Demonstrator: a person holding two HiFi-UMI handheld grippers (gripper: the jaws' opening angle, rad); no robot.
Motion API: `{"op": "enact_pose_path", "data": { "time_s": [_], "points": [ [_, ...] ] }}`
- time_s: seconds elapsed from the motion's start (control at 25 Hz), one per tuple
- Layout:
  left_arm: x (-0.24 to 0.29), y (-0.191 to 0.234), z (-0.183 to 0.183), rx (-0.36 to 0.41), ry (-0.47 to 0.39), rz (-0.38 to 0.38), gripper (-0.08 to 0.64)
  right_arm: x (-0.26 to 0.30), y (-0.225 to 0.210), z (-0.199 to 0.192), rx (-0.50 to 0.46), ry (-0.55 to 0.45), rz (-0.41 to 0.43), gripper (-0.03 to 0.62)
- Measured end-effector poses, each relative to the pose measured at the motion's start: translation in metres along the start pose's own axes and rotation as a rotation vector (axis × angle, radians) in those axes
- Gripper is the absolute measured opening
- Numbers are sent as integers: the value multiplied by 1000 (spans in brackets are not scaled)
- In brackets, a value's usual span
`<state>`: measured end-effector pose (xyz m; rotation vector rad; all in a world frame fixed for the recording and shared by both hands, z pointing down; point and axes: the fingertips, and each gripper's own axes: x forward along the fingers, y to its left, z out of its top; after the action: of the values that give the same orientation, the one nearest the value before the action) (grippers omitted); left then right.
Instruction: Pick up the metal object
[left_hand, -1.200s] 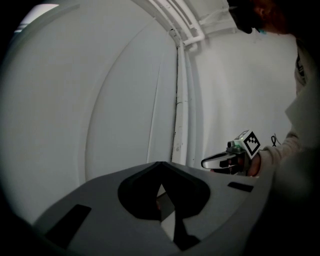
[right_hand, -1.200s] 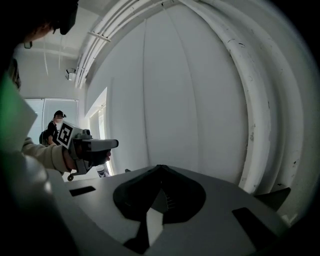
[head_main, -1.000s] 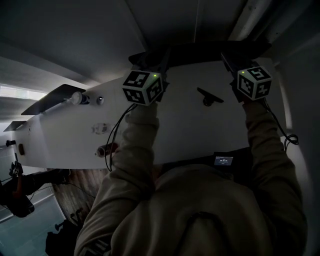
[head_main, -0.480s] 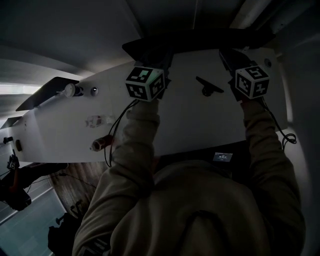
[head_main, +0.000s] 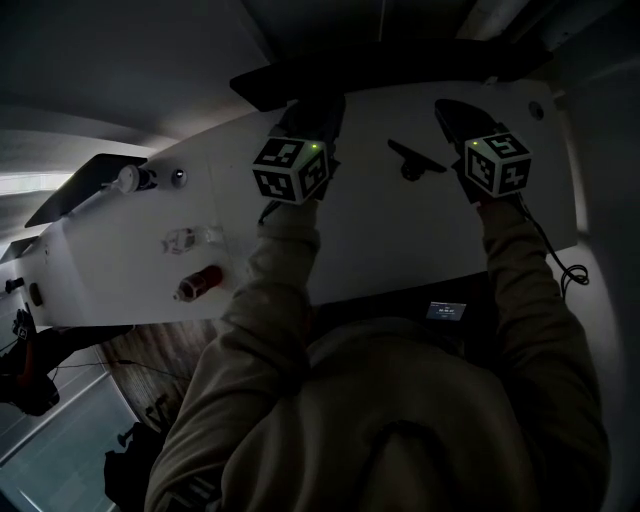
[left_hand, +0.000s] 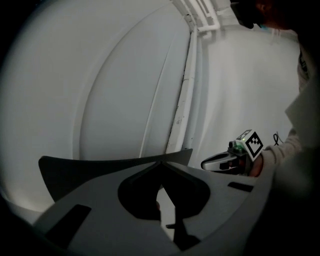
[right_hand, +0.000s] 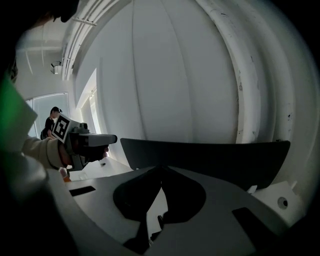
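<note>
Two tools, the left gripper (left_hand: 161, 165) and right gripper (right_hand: 161, 169), we find clenched empty over the table (head_main: 380, 245), flanking the metal object (head_main: 415, 160), evidently poised for approach.

Dim, underexposed pictures; the strongest light comes from the far left. Fisheye bending and dark vignetting mark the edges.

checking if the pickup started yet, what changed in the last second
Little. The white table slid up the head view while the grippers kept their place, so the left gripper and right gripper seem drawn slightly back toward the person, or the head tilted. Nothing was gripped or released: both stay shut and empty, and the dark T-shaped object lies untouched between them.
</note>
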<state>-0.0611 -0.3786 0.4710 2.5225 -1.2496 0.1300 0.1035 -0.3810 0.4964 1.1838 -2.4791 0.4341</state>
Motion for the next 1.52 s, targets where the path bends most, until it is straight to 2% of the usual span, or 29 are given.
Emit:
{"op": "enact_pose_path", "data": {
  "time_s": [0.64, 0.96, 1.2, 1.52],
  "points": [
    [9, -1, -80, -70, 97, 13, 3, 10, -4, -65, 33, 85, 5, 18],
    [6, -8, -125, -103, 151, 6, 3, 13, 4, -110, 63, 142, 15, 18],
    [7, -25, -161, -105, 210, -33, 3, 17, 11, -139, 87, 176, 24, 18],
    [-1, -33, -191, -165, 241, -30, 3, 20, 15, -163, 101, 218, 39, 18]
  ]
}}
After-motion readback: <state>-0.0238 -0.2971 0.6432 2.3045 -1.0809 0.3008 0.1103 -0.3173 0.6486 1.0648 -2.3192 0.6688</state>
